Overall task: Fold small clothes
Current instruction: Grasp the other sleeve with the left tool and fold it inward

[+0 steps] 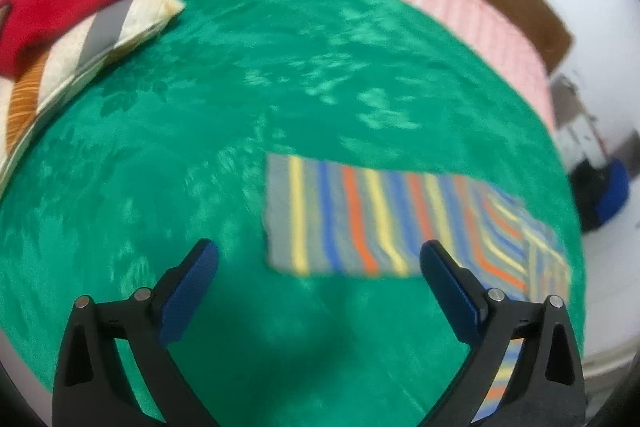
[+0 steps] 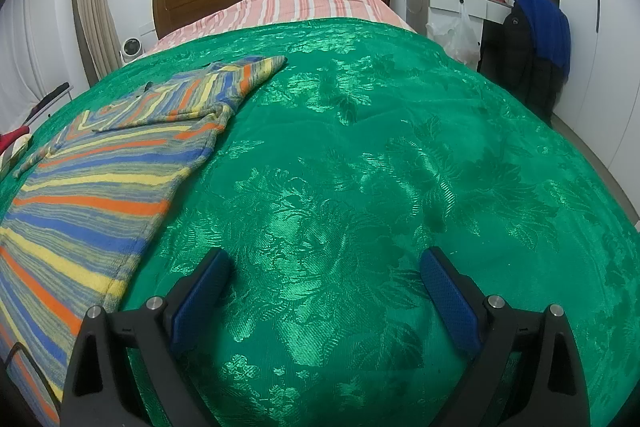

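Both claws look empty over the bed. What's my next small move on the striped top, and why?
Probably bring the left claw down onto the near edge of the striped top. Both it and the right claw are open and hold nothing, the top lies flat on the green bedspread, and one sleeve looks already folded in.

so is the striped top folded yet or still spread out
Partly folded. In the right wrist view one sleeve of the striped top lies folded across its body, while the rest lies flat on the green bedspread.

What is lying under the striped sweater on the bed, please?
The striped sweater lies flat on the green bedspread, one sleeve folded across its chest. Whatever the bedspread hides beneath it cannot be seen. Both grippers are open and empty.
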